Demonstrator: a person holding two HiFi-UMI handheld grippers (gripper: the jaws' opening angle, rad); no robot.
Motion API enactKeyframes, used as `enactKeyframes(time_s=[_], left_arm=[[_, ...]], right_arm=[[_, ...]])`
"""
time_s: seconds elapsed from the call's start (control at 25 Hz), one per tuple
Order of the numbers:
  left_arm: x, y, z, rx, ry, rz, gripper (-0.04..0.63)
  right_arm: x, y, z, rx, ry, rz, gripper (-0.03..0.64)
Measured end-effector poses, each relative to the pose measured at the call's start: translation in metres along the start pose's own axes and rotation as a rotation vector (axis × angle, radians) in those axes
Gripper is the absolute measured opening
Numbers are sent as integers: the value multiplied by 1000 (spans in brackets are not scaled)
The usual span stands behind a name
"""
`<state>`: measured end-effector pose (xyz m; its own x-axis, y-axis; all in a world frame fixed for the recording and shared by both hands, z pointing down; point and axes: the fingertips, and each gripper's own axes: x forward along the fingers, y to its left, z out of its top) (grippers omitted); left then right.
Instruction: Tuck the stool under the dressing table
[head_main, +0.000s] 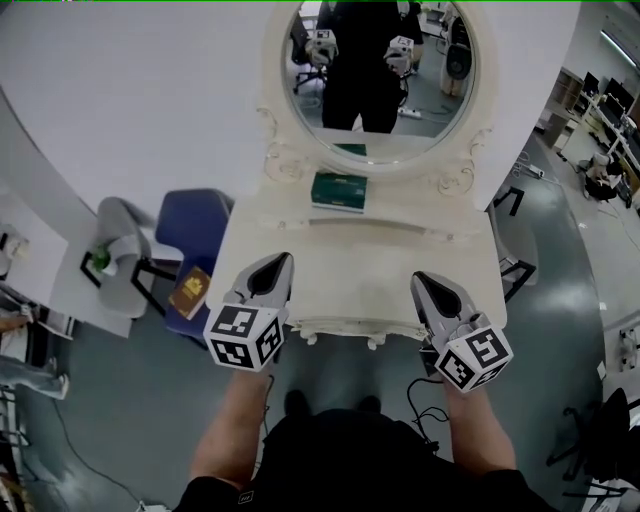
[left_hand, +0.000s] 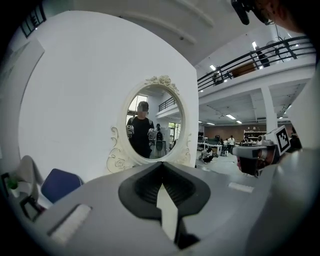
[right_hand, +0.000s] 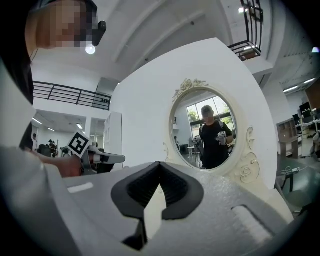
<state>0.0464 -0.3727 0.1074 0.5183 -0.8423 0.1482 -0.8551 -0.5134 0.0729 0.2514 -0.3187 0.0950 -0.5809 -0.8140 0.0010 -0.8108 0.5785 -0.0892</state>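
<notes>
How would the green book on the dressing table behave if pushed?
The green book lies flat, so it would probably slide, not tip or roll. Its thin, boxy shape suggests it is stiff and fairly light.

No legible text, number or brand found. Pale print noted on dark green flat box (head_main: 339, 190) on cream dressing table (head_main: 400, 255), too small to read. Gold emblem on brown booklet (head_main: 190, 291) on blue chair seat (head_main: 200, 215), illegible. Black-and-white square patterns on cubes of left gripper (head_main: 282, 259) and right gripper (head_main: 419, 278): codes only, no letters.
</notes>
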Motion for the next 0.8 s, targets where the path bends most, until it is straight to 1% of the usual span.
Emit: enactKeyframes(time_s=[0.12, 0.28, 0.52, 0.8], left_arm=[[5, -12, -1, -4, 1, 3, 17], [6, -20, -2, 27, 18, -19, 17], [10, -7, -7, 43, 46, -43, 17], [15, 13, -6, 30, 44, -33, 17]], right_arm=[[-8, -3, 5, 8, -11, 25, 3], [-9, -5, 5, 5, -18, 34, 3], [0, -11, -5, 21, -12, -15, 3], [17, -9, -5, 30, -13, -9, 3]])
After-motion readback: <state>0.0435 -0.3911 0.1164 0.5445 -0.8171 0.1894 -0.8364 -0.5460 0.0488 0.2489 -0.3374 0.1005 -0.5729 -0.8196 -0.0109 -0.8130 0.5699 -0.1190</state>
